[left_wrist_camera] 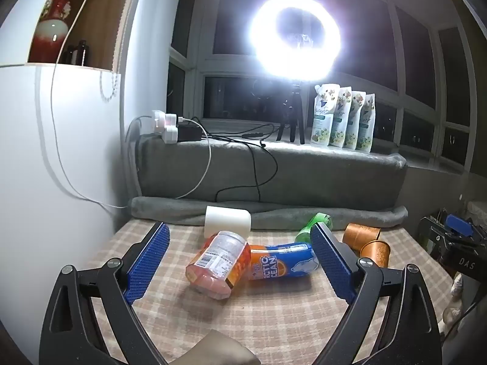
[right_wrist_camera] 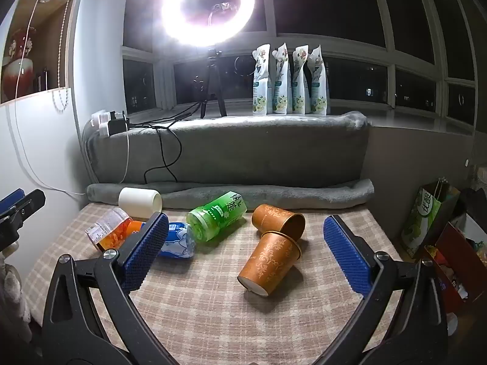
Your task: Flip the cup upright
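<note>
1. Both of my grippers have their blue fingers spread wide apart, and they hold nothing.
2. My left gripper (left_wrist_camera: 240, 266) hangs over the checked cloth (left_wrist_camera: 274, 319) on the table, with the jar and the bottle lying between its fingers.
3. My right gripper (right_wrist_camera: 245, 254) hangs over the same cloth, and the near cup lies between its fingers without touching them.
4. Two brown cups with swirly gold patterns lie on their sides on the cloth.
5. The near cup (right_wrist_camera: 269, 263) points its flat bottom toward me and a bit to the left.
6. The far cup (right_wrist_camera: 278, 220) lies behind it with its open mouth facing right, and the two rims touch.
7. From my left gripper, both cups sit far off to the right, past its right finger.
8. A green bottle (right_wrist_camera: 217, 219) lies on its side just left of the cups.
9. A blue and orange bottle (left_wrist_camera: 281, 261) lies flat next to it.
10. An orange jar (left_wrist_camera: 217, 264) lies tipped over, touching that bottle.
11. A white roll (left_wrist_camera: 227, 222) lies at the back by the folded gray blanket (right_wrist_camera: 274, 193).
12. A bright ring light (right_wrist_camera: 208, 7) shines above, and four pouches (right_wrist_camera: 290, 82) stand in a row by the dark window.
</note>
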`<state>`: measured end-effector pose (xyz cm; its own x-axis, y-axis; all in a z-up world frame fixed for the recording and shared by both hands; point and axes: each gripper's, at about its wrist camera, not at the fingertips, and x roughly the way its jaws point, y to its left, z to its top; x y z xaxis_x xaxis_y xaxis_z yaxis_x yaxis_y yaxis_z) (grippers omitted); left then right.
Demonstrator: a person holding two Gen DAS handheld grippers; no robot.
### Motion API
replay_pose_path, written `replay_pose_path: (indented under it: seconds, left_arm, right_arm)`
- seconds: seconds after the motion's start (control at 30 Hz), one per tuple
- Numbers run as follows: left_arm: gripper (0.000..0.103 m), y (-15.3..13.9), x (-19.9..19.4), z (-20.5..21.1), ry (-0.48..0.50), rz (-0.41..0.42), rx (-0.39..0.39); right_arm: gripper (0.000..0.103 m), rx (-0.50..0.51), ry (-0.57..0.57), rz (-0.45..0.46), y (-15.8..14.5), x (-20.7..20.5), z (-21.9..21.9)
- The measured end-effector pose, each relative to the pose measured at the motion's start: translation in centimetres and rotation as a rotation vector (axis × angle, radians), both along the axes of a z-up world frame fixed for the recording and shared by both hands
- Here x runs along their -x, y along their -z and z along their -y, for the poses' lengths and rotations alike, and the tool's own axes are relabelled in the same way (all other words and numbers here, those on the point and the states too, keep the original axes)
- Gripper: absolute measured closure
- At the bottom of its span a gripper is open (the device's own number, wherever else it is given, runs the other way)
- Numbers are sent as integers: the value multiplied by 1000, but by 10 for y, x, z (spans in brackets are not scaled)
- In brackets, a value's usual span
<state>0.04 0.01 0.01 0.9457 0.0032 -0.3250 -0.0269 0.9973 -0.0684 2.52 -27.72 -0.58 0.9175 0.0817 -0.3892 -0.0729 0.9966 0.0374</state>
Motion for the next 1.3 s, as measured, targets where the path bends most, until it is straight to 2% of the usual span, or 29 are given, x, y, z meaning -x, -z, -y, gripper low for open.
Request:
replay_pose_path:
  seconds: [0.2,0.23,1.3]
  left_arm:
    - [10,-1,-4,-4,0,1,16]
    - [10,4,-2,2,-3,1,-10]
    - [9,-1,3,2,-14,17,-28]
  right_arm:
    - [0,0,-1,1,0,0,-1]
    - [0,-1,0,1,0,0,-1]
    - [0,-2,2,2,1,1,-1]
